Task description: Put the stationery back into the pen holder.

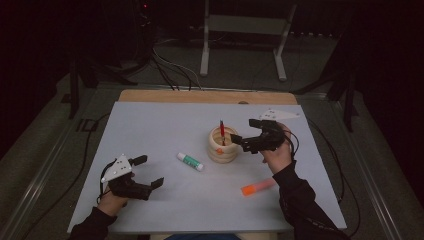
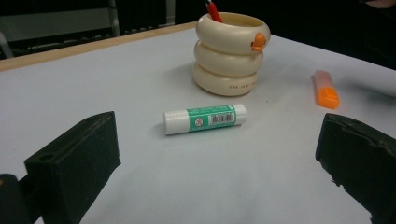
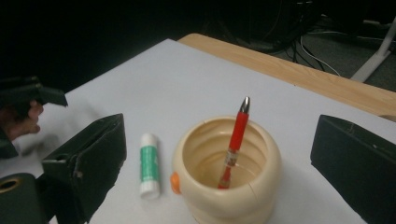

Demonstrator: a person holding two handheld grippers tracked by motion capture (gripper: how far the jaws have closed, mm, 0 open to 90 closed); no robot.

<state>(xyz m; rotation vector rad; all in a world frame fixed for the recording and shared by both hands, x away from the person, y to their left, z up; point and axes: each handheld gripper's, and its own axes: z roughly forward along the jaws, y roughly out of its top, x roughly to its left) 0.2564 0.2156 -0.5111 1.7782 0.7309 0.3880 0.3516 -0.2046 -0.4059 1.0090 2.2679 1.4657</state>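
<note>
Right tongs [image 1: 245, 131] open above cup-held red pen [image 3: 235, 139].

Dim room, dark beyond a brightly lit white table [image 1: 165, 125]. Soft faint shadows. Slightly grainy; near black jaws blurred in both gripper views.

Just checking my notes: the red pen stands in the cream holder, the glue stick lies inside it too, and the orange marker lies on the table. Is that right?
Not quite. The glue stick lies on the table beside the cream holder, as the left gripper view shows. The red pen does stand inside, and the orange marker lies on the table.
</note>
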